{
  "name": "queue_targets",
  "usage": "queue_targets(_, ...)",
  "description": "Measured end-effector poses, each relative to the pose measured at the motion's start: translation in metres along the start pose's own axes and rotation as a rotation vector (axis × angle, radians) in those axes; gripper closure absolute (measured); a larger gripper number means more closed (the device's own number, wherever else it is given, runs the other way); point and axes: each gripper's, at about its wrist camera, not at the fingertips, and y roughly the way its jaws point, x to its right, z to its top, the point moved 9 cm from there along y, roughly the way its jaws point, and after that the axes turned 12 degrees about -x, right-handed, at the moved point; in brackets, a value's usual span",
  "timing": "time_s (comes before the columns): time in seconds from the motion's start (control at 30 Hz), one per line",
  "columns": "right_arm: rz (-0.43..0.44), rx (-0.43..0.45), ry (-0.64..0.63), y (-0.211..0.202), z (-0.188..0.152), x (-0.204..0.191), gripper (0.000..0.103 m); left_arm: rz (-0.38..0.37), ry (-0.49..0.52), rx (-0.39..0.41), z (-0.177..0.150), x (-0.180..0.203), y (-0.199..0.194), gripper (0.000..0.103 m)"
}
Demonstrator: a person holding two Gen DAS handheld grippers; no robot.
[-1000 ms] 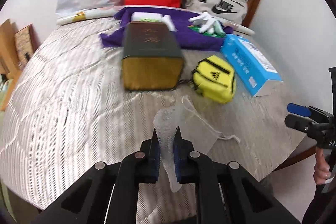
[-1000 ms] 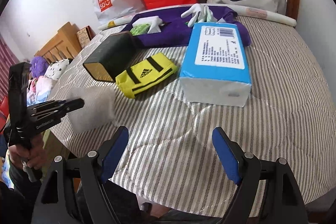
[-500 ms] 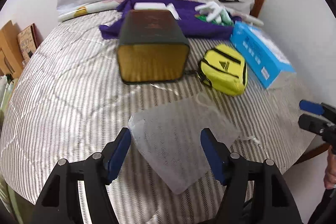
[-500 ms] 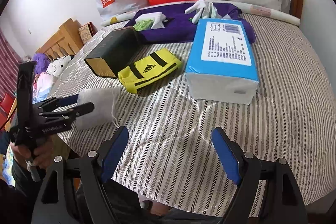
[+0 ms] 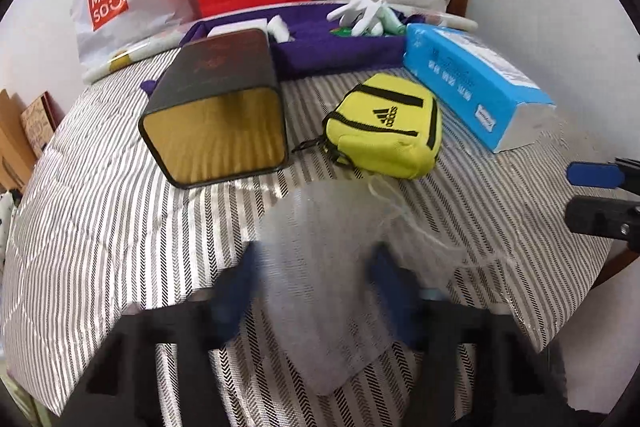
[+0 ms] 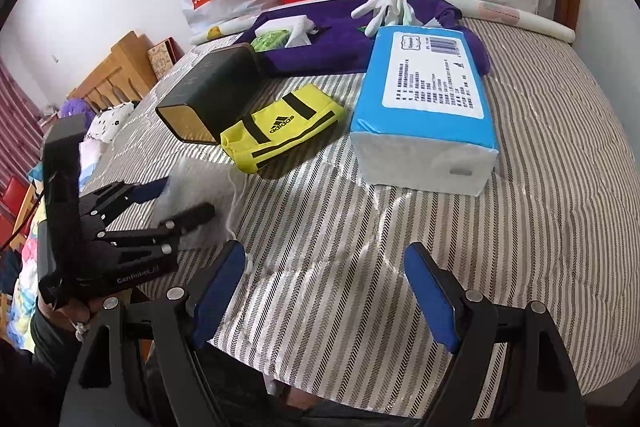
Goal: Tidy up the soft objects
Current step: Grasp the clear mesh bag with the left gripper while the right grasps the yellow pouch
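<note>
- My left gripper [image 5: 316,287] has just been closing, its jaws blurred, either side of the white mesh pouch [image 5: 320,267]; I can't tell whether the pads press it.
- The pouch lies on the striped bed [image 6: 520,207] near its front edge, just before the yellow Adidas pouch [image 6: 280,127] and the dark box [image 6: 208,95].
- My right gripper [image 6: 324,291] hangs spread wide over bare bedcover, holding nothing.
- The blue tissue pack [image 6: 432,99] lies right of the yellow pouch.
</note>
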Motion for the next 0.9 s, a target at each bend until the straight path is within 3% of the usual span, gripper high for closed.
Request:
queue_targets(0.07, -0.004, 0.001, -0.011, 0.001, 0.003, -0.004, 0.022, -0.021, 0.015, 0.004, 0.001, 0.002, 0.000, 0.088)
queue_targets(0.13, -0.009, 0.004, -0.034, 0.002, 0.007, -0.009, 0.022, -0.030, 0.023, 0.008, -0.001, 0.001, -0.001, 0.092)
queue_targets(0.27, -0.074, 0.037, -0.111, 0.000, 0.022, -0.025, 0.022, -0.047, -0.010, -0.003, -0.004, -0.016, -0.006, 0.094)
queue_targets(0.43, -0.063, 0.067, -0.173, 0.007, 0.043, -0.048, 0.024, -0.004, -0.107, -0.018, -0.010, -0.061, -0.007, 0.094)
queue_targets(0.6, -0.100, 0.071, -0.284, 0.028, 0.062, -0.075, 0.038, -0.006, -0.195, -0.020, -0.016, -0.096, -0.008, 0.094)
queue_targets(0.7, -0.159, 0.063, -0.338, 0.047, 0.071, -0.084, 0.045, -0.105, -0.241, -0.024, -0.018, -0.103, -0.007, 0.094)
queue_targets(0.8, -0.197, 0.033, -0.386, 0.067, 0.073, -0.087, 0.062, -0.120, -0.246, -0.025, -0.019, -0.103, -0.005, 0.094)
queue_targets(0.83, -0.222, 0.028, -0.396, 0.073, 0.073, -0.087, 0.073, -0.122, -0.246, -0.025, -0.019, -0.103, -0.005, 0.094)
queue_targets(0.9, -0.267, 0.048, -0.425, 0.076, 0.073, -0.087, 0.075, -0.120, -0.245, -0.027, -0.017, -0.102, -0.005, 0.093)
